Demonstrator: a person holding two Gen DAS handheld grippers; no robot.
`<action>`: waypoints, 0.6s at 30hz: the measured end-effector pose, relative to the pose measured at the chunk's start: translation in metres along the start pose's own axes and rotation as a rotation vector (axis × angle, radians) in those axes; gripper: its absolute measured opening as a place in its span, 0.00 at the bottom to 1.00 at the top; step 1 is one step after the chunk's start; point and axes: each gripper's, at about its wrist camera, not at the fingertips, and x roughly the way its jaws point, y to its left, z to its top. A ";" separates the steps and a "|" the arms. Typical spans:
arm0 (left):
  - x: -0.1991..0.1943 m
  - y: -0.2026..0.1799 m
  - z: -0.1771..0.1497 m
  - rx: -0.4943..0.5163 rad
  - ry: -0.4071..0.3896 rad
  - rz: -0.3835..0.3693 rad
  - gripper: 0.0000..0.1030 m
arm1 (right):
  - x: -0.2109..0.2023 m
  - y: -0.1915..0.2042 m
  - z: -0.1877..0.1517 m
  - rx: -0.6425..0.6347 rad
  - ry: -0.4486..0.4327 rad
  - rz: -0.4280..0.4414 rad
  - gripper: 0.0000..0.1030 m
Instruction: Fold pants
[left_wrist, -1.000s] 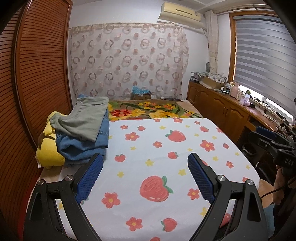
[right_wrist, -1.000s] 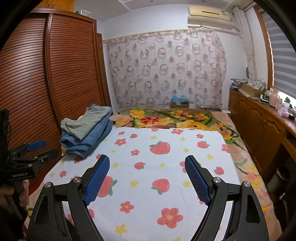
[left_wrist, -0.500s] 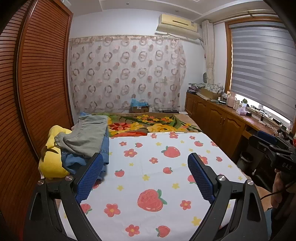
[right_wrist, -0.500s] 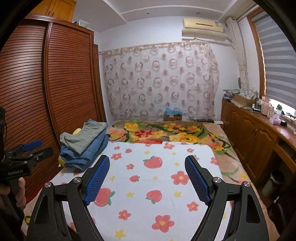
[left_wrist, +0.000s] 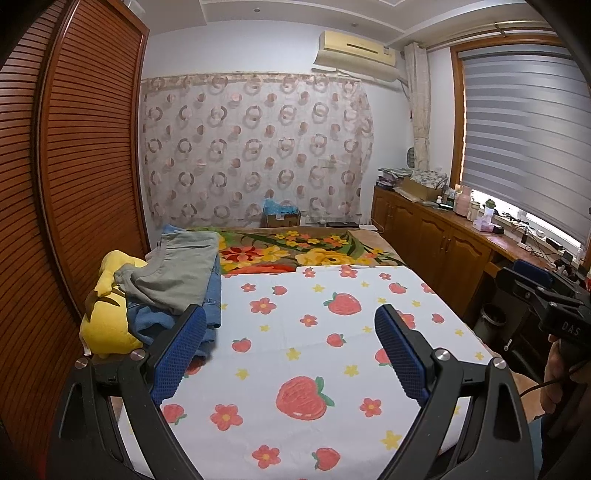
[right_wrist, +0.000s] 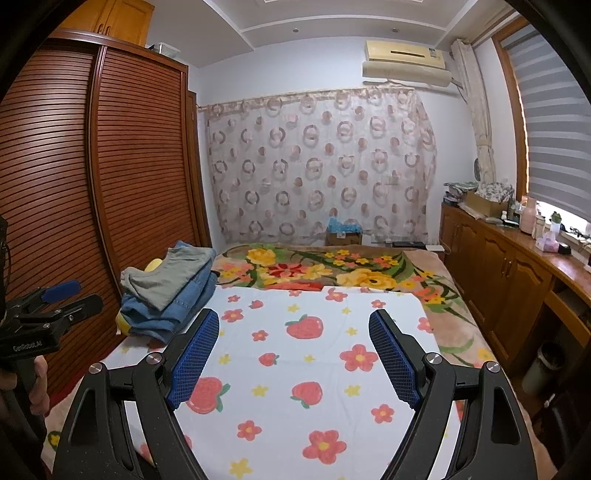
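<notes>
A pile of pants lies at the bed's left side: grey-green pants (left_wrist: 177, 273) on top of blue jeans (left_wrist: 210, 306); the pile also shows in the right wrist view (right_wrist: 170, 280). My left gripper (left_wrist: 291, 350) is open and empty above the strawberry-print sheet (left_wrist: 303, 354), right of the pile. My right gripper (right_wrist: 295, 354) is open and empty above the same sheet (right_wrist: 306, 362). Each gripper shows at the edge of the other's view: the right (left_wrist: 546, 295) and the left (right_wrist: 55, 302).
A yellow plush toy (left_wrist: 107, 317) sits under the pile by the slatted wardrobe (left_wrist: 74, 184). A floral blanket (left_wrist: 303, 251) covers the bed's far end. Wooden cabinets (right_wrist: 509, 273) with clutter line the right wall. A bin (right_wrist: 543, 365) stands beside the bed.
Both grippers have tilted upward and drawn back, so more wall and ceiling show. Both stay open and empty. The pants pile has not moved.
</notes>
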 end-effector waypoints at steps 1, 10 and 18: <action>-0.001 0.001 0.000 -0.001 -0.001 0.002 0.90 | -0.001 0.000 0.000 0.000 -0.001 0.000 0.82; -0.002 0.002 -0.001 -0.001 -0.001 0.003 0.90 | -0.001 -0.001 0.000 0.001 0.001 0.003 0.82; -0.004 0.004 -0.001 -0.002 -0.001 0.004 0.90 | 0.000 -0.002 0.000 0.004 0.002 0.006 0.82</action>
